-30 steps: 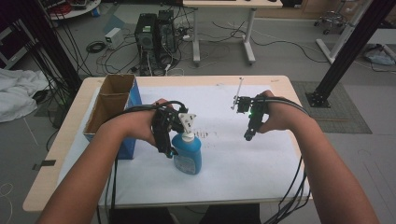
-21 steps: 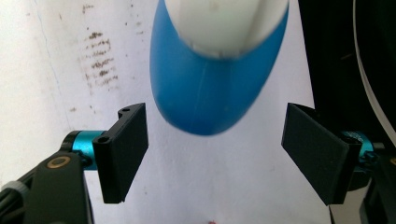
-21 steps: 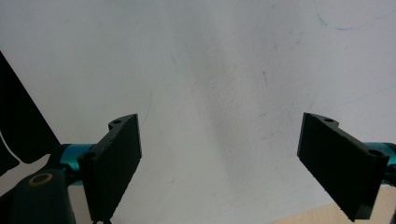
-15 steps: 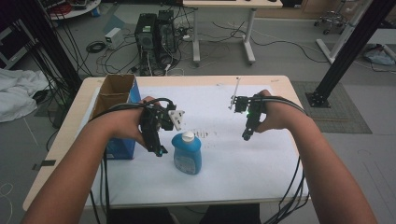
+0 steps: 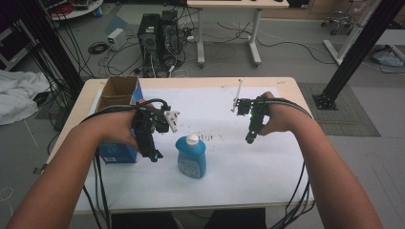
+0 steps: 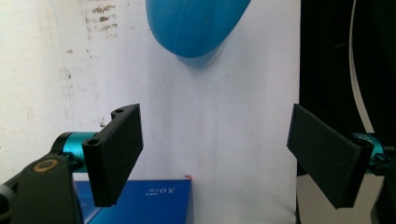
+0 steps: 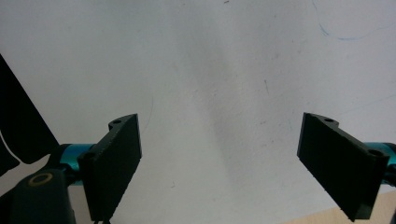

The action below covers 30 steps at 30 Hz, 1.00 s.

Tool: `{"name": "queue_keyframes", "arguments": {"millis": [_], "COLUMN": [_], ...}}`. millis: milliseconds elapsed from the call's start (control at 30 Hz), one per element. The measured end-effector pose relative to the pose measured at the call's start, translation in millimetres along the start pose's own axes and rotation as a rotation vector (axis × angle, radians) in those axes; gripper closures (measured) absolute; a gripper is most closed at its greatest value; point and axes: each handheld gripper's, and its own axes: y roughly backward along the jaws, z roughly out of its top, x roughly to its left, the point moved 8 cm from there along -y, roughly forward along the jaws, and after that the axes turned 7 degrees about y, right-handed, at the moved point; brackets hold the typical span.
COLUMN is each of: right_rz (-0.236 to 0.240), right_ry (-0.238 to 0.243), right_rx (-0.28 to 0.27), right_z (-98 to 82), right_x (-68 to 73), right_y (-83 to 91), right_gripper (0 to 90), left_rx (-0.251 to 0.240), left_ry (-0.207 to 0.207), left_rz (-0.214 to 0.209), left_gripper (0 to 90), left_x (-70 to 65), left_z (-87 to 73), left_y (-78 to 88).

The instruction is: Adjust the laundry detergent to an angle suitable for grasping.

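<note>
**Blue bottle stands free between two open grippers**

The left gripper (image 5: 152,153) hangs over the white sheet (image 5: 248,162) with its jaws spread wide and nothing between them; they have just been opening further. In the left gripper view the jaws frame bare sheet, the rounded body of the blue bottle (image 6: 196,25) lies ahead of them and clear of both pads, and the top of a blue box (image 6: 144,205) shows just below the left jaw.

In the high view the blue bottle (image 5: 191,156), white-capped and upright, stands just beside the left gripper's jaws, on the side toward the right gripper, untouched. The blue box (image 5: 116,152) sits under the left hand (image 5: 119,136), on the other side of those jaws.

The right gripper (image 5: 251,137) is held well apart from the bottle, its jaws equally wide and empty over plain sheet in the right gripper view.

Beyond the left jaws an open cardboard box (image 5: 118,90) rests at the counter (image 5: 291,86) corner. Beyond the right jaws a thin upright rod (image 5: 237,93) rises.
</note>
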Motion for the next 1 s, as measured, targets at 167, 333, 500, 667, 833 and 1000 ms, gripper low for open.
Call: {"name": "queue_keyframes", "arguments": {"millis": [167,333,500,667,833,1000], "right_rz": [-0.002,0.0,-0.001,0.0,-0.003,0.003], "right_ry": [0.006,-0.003,0.007,0.003,0.008,-0.004], "right_rx": [-0.004,-0.011,-0.007,-0.002,-0.005,0.006], "right_z": [1.6,3.9,6.3,7.4,8.3,8.1], "right_x": [0.0,1.4,1.3,2.8,3.4,5.6], "right_y": [-0.6,-1.0,-1.2,-0.4,-0.3,0.3], "right_gripper": [12.9,12.9,12.9,12.9,12.8,12.9], "left_rx": [0.023,0.002,0.0,0.012,0.026,0.043], "left_ry": [-0.003,-0.041,-0.046,-0.042,-0.044,-0.031], "left_rz": [0.013,0.043,0.055,0.042,0.051,0.064], "left_gripper": [17.2,16.9,16.8,13.7,13.8,13.7], "left_x": [-1.7,-4.3,-6.8,-10.4,-11.7,-8.3], "left_z": [-5.8,-8.6,-11.0,-13.3,-13.9,-16.4], "left_y": [2.7,9.8,12.1,11.7,11.3,10.8]}}
